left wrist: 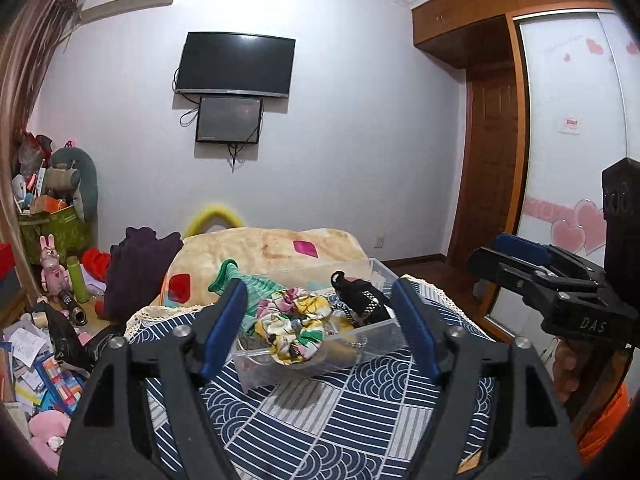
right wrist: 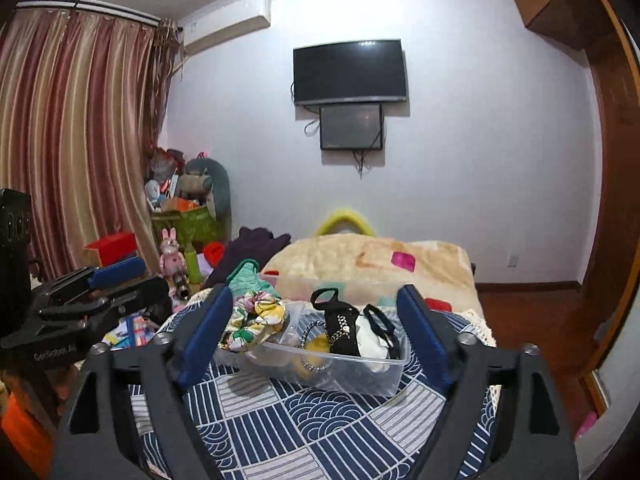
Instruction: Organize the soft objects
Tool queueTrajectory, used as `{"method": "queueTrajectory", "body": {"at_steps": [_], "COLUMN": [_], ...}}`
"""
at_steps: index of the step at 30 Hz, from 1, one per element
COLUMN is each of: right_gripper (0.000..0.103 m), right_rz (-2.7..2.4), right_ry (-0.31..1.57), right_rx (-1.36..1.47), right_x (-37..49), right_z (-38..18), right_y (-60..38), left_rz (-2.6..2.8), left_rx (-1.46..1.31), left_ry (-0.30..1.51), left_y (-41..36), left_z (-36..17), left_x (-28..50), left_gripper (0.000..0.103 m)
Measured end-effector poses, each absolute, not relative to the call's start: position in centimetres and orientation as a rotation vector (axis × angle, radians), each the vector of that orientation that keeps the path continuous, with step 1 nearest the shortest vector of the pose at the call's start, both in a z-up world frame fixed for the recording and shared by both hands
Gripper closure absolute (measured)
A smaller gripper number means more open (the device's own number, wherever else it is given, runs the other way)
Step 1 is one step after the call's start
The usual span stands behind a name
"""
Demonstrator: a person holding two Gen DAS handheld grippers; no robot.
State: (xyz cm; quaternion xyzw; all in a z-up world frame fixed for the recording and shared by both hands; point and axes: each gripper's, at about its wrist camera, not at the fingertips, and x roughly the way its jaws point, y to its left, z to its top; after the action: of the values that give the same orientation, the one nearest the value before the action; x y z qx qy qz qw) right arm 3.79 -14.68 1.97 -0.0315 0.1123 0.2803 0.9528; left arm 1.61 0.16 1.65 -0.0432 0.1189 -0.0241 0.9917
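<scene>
A clear plastic bin (left wrist: 320, 360) (right wrist: 360, 376) stands on a blue patterned cloth (left wrist: 340, 420) (right wrist: 312, 420). It holds a floral scrunchie (left wrist: 294, 326) (right wrist: 256, 320), a green knit piece (left wrist: 240, 280) (right wrist: 246, 276), black straps with a chain (left wrist: 360, 300) (right wrist: 344, 328) and other small soft items. My left gripper (left wrist: 320, 320) is open and empty, a little short of the bin. My right gripper (right wrist: 316, 320) is open and empty, also short of the bin. Each gripper shows at the edge of the other's view, the right (left wrist: 520, 252), the left (right wrist: 116, 272).
Behind the bin lies a cream blanket (left wrist: 280, 248) (right wrist: 380, 260) and a dark purple garment (left wrist: 140, 264) (right wrist: 252, 248). Toys, papers and boxes clutter the floor at left (left wrist: 52, 320) (right wrist: 180, 240). A wardrobe (left wrist: 500, 120) stands at right. Curtains (right wrist: 80, 140) hang at left.
</scene>
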Motion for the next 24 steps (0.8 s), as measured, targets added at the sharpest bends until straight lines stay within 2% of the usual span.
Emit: {"method": "queueTrajectory", "body": {"at_steps": [3, 7, 24], "right_gripper": [0.017, 0.004, 0.004], "right_rz": [0.572, 0.551, 0.560], "right_ry": [0.219, 0.201, 0.206], "right_rx": [-0.058, -0.055, -0.036], "right_x": [3.4, 3.2, 2.7], "right_z": [1.9, 1.5, 0.3], "right_y": [-14.7, -15.0, -15.4], "left_rz": [-0.037, -0.019, -0.040], "left_rx": [-0.081, -0.061, -0.094], "left_ry": [0.229, 0.210, 0.207], "left_y": [-0.2, -0.6, -0.9], "left_z": [1.2, 0.8, 0.1], "left_x": [1.2, 0.6, -0.2], "left_gripper": [0.019, 0.009, 0.004]}}
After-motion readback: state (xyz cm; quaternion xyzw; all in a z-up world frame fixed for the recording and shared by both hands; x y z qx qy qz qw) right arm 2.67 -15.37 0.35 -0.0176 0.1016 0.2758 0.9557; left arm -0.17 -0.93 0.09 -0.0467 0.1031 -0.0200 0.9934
